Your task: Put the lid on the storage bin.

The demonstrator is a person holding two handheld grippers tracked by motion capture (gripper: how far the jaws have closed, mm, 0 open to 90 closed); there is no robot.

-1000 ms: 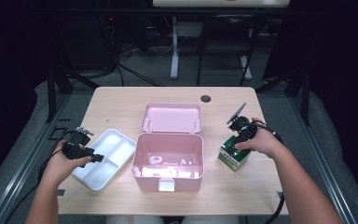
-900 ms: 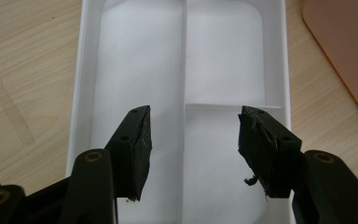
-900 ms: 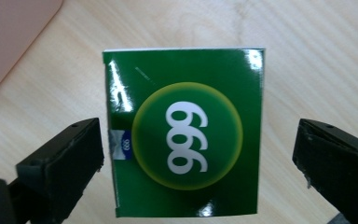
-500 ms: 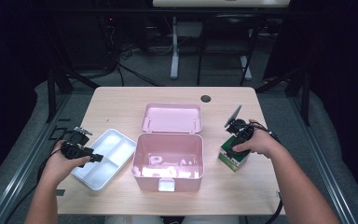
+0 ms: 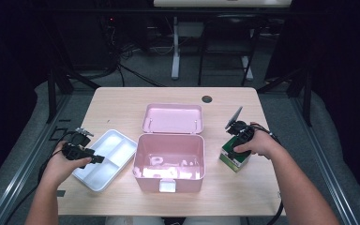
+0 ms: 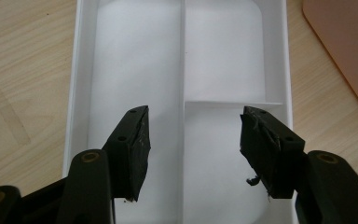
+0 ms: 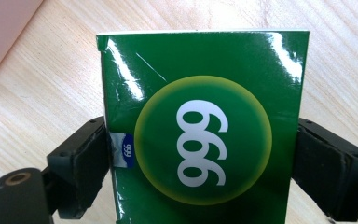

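Step in hand: you're grabbing the green box (image 7: pixel 203 126), which sits on the table (image 5: pixel 122 105) right of the open pink case (image 5: pixel 169 161). Your right gripper (image 5: pixel 238 136) straddles it; its jaws have just been closing, pads at both sides, though real pressure is hard to confirm. Your left gripper (image 6: pixel 193 147) hangs open over the white tray (image 6: pixel 279 56). Next: squeeze firm, then lift straight.

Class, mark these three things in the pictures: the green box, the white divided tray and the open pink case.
green box (image 7: pixel 200 135): right gripper view, the yellow-ringed circle on its face.
white divided tray (image 6: pixel 184 60): left gripper view, its long middle divider.
pink case (image 5: pixel 168 177): high view, its front wall.
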